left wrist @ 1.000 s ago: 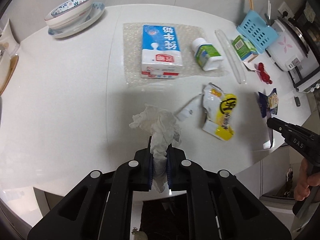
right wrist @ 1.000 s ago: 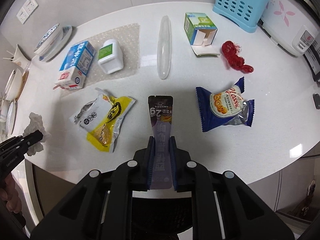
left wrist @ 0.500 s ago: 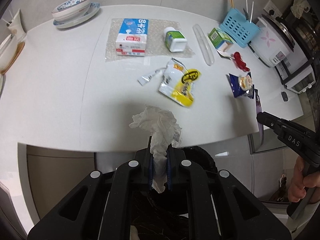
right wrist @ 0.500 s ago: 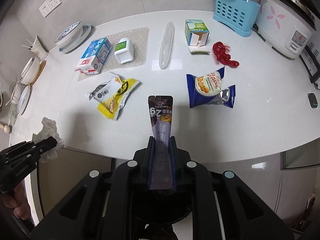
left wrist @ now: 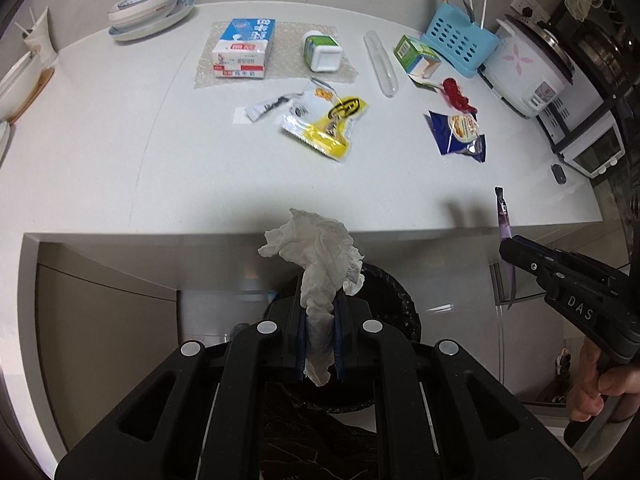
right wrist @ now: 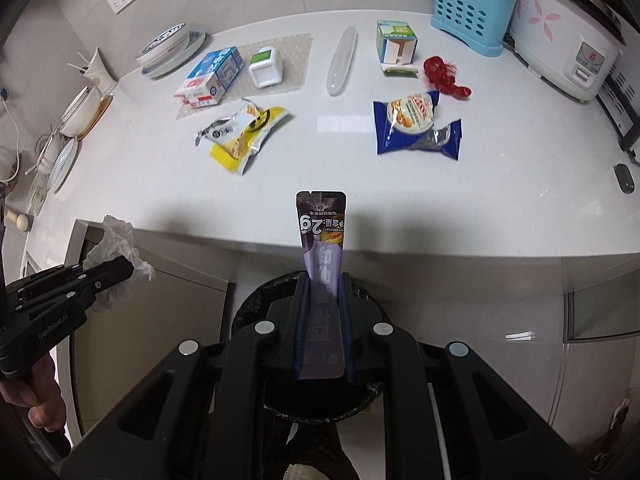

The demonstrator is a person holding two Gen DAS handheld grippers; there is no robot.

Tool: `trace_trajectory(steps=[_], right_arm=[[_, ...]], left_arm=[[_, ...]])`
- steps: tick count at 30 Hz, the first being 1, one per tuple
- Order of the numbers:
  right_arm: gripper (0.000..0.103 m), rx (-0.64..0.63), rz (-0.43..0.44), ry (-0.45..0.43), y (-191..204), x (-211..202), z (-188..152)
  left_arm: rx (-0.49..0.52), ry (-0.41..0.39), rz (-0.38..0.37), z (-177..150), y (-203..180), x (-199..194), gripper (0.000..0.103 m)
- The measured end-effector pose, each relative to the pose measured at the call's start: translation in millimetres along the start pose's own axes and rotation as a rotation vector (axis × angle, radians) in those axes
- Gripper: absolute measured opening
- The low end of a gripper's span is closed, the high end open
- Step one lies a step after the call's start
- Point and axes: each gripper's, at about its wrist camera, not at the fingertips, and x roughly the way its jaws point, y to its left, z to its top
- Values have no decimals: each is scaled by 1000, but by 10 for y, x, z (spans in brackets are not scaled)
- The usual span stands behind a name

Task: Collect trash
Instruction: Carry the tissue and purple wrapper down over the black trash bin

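Item 1, tissue (left wrist: 316, 252): the left gripper (left wrist: 319, 344) is clamping it by its lower twist, the crumpled bulk is standing free above the jaws. It is looking very light, soft and crushable; a pinch anywhere on it should hold, but it may cling to the pads on release.

Item 2, sachet (right wrist: 321, 240): the right gripper (right wrist: 322, 332) is pinching it flat along its lower half. Thin, glossy film, probably slippery and flexible; the mid-body grip is looking secure.

Item 3, bin (right wrist: 256, 304): its black-lined mouth is lying directly below both grippers, partly hidden by them.

Edges and room: the counter (left wrist: 100, 152) edge is running just ahead of both grippers, with open air below it over the bin. The grippers are sitting side by side, near but apart.

Remaining ahead on the counter: yellow wrapper (left wrist: 328, 124), blue wrapper (right wrist: 416, 124), red scrap (right wrist: 442, 76).
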Motion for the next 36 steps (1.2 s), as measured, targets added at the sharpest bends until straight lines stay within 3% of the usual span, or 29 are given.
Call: trace_trajectory(steps=[23, 36], right_arm=[[14, -31, 6, 35, -124, 474, -759], [14, 39, -25, 73, -353, 734, -933]], left_arm=[[8, 57, -1, -677, -198, 709, 9], [63, 98, -7, -780, -346, 1179, 9]])
